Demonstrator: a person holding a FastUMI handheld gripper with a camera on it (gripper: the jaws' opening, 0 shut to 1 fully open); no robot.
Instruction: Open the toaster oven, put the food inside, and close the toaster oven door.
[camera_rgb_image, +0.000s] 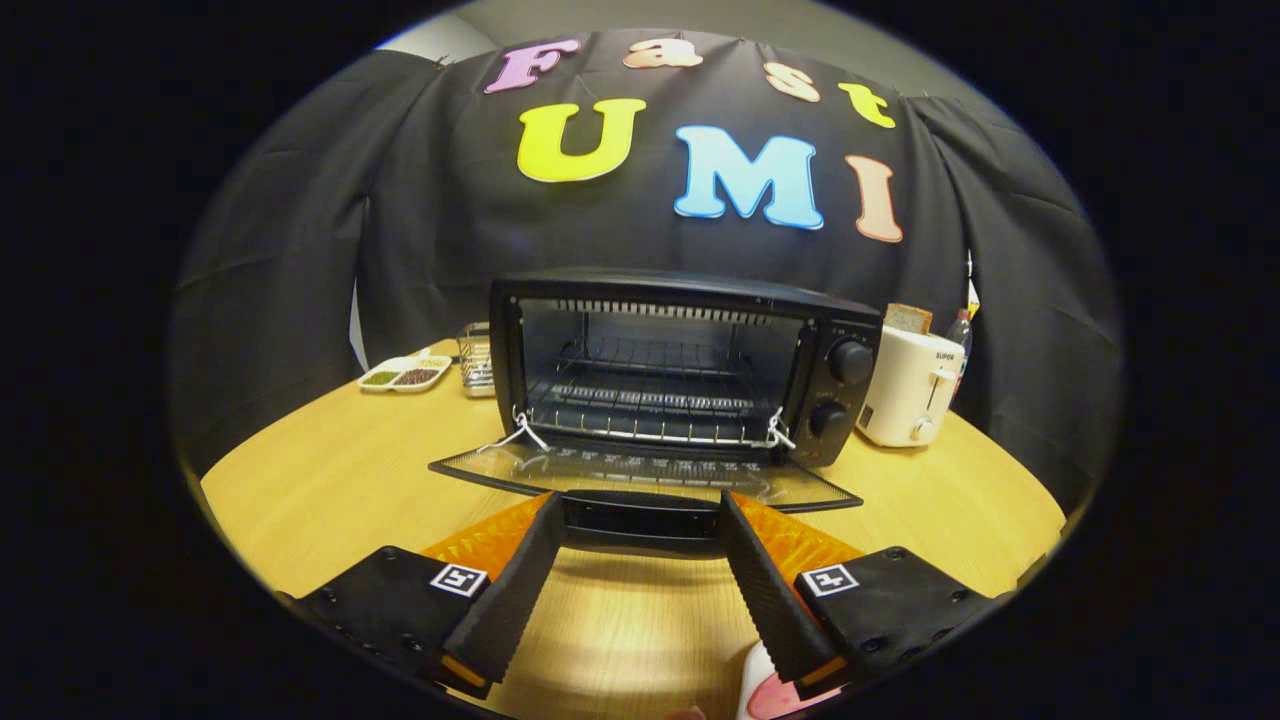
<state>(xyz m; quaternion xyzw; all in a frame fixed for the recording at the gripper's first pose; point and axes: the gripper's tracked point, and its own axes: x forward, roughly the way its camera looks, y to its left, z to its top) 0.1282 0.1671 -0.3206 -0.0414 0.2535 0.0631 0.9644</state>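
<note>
Your tongs (640, 520) stand wide open, gripping nothing, with one finger on each side of the door handle (640, 522) of the toaster oven (680, 365); whether the fingertips actually touch the handle, you cannot tell. The oven sits on the wooden surface (330, 490) straight ahead of you, its glass door (640, 472) swung all the way down and lying nearly flat toward you, so the handle is the part closest to the tongs. Inside the open oven you can see a wire rack (645, 400), and two round knobs (850, 362) sit one above the other on its right panel. Just to the right of the oven stands a white toaster (910, 385) with a slice of bread (908, 318) poking up from its slot. To the left of the oven, farther back on the surface, there is a small divided dish (405, 374) and, beside it, a clear container (478, 358). Below your right finger, close to you, a white and pink thing (765, 690) shows partly; you cannot tell what it is.
</note>
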